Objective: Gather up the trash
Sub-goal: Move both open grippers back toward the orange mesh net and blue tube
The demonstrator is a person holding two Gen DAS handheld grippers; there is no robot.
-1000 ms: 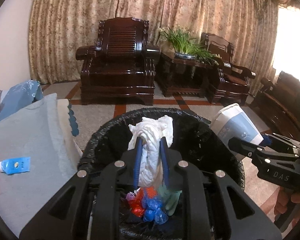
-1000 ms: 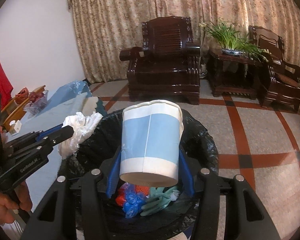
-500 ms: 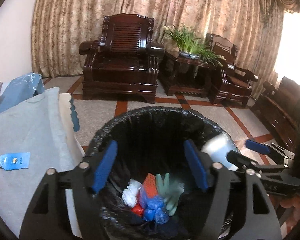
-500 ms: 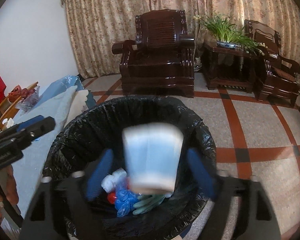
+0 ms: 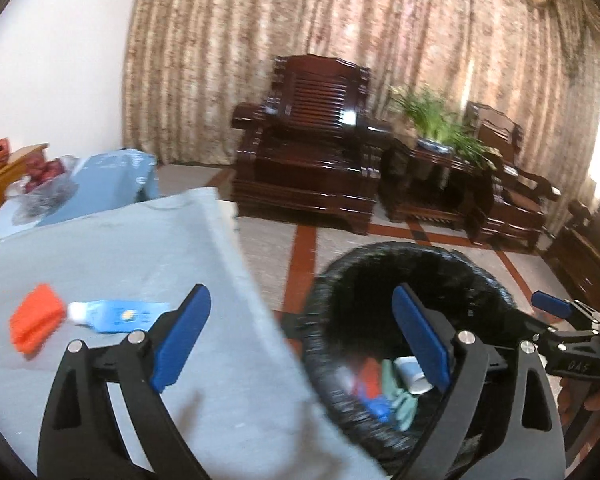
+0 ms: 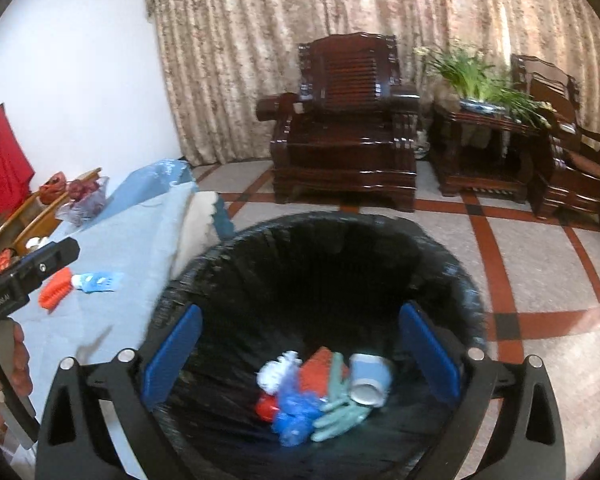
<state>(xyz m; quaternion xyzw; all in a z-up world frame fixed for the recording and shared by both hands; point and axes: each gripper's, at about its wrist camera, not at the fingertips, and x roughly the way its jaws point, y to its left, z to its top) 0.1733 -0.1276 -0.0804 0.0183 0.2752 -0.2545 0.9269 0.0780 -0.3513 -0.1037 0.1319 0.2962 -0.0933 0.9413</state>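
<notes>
Judging progress, we see the paper cup (image 6: pixel 369 378) binned; both grippers (image 5: pixel 302 338) (image 6: pixel 300 354) gape empty; the tube (image 5: pixel 116 316) at ten o'clock remains.

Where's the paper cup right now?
In the right wrist view, the paper cup lies on its side at the bottom of the trash bin, right of the green glove.

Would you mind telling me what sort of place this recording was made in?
Most likely a home living room: carved dark wooden armchairs stand before floor-length patterned curtains, with a potted plant on a side table.
</notes>
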